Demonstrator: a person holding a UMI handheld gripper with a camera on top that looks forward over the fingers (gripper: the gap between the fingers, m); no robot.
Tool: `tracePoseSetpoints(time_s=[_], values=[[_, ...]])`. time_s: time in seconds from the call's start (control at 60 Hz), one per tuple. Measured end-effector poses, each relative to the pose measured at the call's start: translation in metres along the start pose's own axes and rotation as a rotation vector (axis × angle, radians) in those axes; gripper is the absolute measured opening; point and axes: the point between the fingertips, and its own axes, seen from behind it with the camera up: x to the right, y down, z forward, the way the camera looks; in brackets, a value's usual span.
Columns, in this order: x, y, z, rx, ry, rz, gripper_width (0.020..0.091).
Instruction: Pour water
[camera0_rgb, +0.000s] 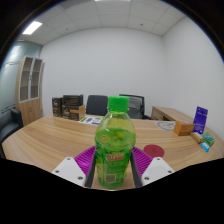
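Clenching the capped bottle (114, 145) in my gripper (113, 168), I risk it slipping if, as I think, my hold sits low.

bottle (114, 145) upright between claw (113, 168) fingers | table (50, 135) beneath | chairs (110, 104) behind table

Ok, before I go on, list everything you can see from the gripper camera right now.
Bottle: one, green with green cap and label, between the fingers, pads against its sides.
Coaster-like disc: one, dark red, on the table right of the bottle.
Table: one, light wood, curved.
Office chairs: two, dark, behind the table.
Purple box: one, far right on the table.
Shelf cabinet: one, against the left wall.
Gripper: one, purple pads, shut on the bottle.
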Motion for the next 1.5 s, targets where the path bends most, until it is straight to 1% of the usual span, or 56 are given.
tracePoseSetpoints(time_s=[0.067, 0.15, 0.183, 0.2, 0.233, 0.267, 0.4, 0.483, 0.55, 0.717, 0.9, 0.95, 0.983, 1.067, 1.3, 1.383, 1.5], values=[[-0.001, -0.001, 0.002, 0.021, -0.005, 0.022, 0.0518], [-0.001, 0.000, 0.003, 0.017, -0.004, 0.009, 0.0421], [0.000, 0.000, 0.003, 0.014, 0.001, 0.007, 0.0403], [0.000, -0.001, 0.004, 0.012, 0.002, 0.006, 0.0380], [-0.001, -0.001, 0.005, 0.008, 0.003, 0.007, 0.0381], [-0.004, -0.003, 0.006, -0.001, 0.011, 0.004, 0.0362], [0.006, -0.003, 0.012, -0.042, 0.040, -0.024, 0.0362], [0.019, -0.005, 0.009, -0.071, 0.100, -0.104, 0.0362], [0.044, -0.009, 0.009, -0.117, 0.163, -0.204, 0.0361], [0.118, -0.015, 0.029, -0.283, 0.267, -0.520, 0.0366], [0.162, -0.048, 0.063, -0.361, 0.338, -0.984, 0.0366], [0.160, -0.060, 0.073, -0.350, 0.334, -1.110, 0.0365], [0.162, -0.068, 0.079, -0.348, 0.331, -1.193, 0.0378], [0.155, -0.077, 0.092, -0.341, 0.321, -1.379, 0.0379], [0.137, -0.085, 0.117, -0.290, 0.288, -1.884, 0.0376], [0.130, -0.086, 0.119, -0.267, 0.268, -1.953, 0.0376], [0.131, -0.084, 0.119, -0.270, 0.271, -1.923, 0.0378]])
